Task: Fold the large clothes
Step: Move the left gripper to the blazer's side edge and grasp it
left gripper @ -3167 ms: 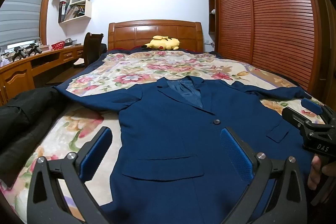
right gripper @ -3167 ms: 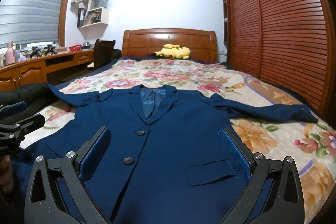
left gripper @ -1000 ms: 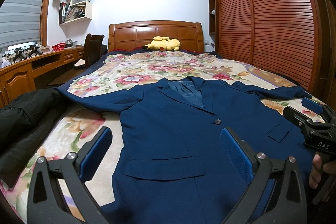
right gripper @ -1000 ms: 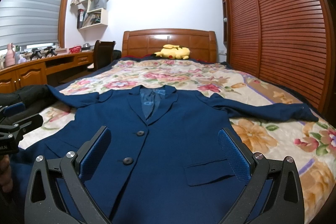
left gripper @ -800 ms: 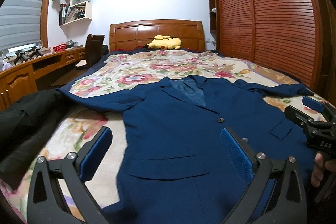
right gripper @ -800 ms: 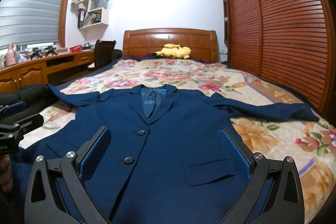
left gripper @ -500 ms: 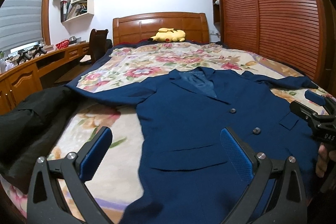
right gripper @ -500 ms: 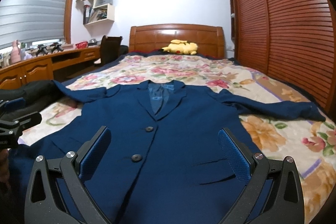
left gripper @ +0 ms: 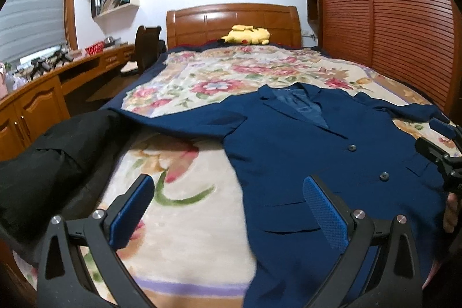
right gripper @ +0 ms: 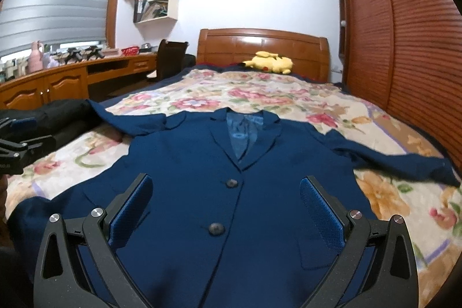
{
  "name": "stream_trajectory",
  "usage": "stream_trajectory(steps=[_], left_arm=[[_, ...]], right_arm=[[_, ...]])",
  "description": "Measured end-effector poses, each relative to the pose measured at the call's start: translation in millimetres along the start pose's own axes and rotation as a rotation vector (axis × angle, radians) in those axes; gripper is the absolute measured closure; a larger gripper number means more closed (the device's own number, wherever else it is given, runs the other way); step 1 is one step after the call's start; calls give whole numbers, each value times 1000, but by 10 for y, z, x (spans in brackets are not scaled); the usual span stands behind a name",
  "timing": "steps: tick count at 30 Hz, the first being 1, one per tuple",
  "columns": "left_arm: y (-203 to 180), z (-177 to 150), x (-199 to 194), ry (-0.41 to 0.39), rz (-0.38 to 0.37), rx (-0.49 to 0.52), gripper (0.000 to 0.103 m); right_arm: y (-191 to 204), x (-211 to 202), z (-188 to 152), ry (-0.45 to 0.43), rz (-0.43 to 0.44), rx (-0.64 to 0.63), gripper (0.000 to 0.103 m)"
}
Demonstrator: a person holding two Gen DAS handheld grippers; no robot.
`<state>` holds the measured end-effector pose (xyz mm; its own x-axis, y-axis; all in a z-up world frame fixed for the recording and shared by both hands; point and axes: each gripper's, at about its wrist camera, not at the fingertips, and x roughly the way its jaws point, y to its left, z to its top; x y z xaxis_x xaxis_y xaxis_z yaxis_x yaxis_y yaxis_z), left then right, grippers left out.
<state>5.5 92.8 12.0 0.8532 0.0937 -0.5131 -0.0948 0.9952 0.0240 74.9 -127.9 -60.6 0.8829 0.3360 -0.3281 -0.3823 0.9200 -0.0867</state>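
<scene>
navy blazer lies flat, buttoned, sleeves spread on floral bed, frame centre | left gripper fingers spread, holding nothing | right gripper fingers spread above blazer, empty

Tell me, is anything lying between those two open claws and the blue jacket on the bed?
Nothing visible. The left gripper and right gripper hover open over the navy blazer, which lies flat and uncovered; the black garment lies off beside it.
</scene>
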Motion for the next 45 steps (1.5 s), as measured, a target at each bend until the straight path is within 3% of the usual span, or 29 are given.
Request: stream_trajectory(steps=[9, 16, 30, 37, 40, 42, 45], left_arm=[[314, 133, 341, 74, 17, -6, 0], [536, 270, 661, 130, 29, -32, 0], [934, 648, 1425, 205, 28, -128, 1], [1221, 817, 1789, 239, 43, -226, 11], [1352, 822, 1908, 254, 59, -281, 18], [1431, 794, 2010, 275, 46, -317, 29], [1490, 736, 2138, 302, 47, -354, 32]], right_arm=[[192, 214, 299, -3, 51, -22, 0], [388, 610, 496, 30, 85, -57, 1], [467, 1168, 489, 128, 186, -82, 1], [389, 1224, 467, 146, 205, -71, 1], [363, 1237, 451, 156, 206, -65, 1], [354, 1242, 440, 160, 208, -60, 1], [340, 1251, 430, 165, 213, -55, 1]])
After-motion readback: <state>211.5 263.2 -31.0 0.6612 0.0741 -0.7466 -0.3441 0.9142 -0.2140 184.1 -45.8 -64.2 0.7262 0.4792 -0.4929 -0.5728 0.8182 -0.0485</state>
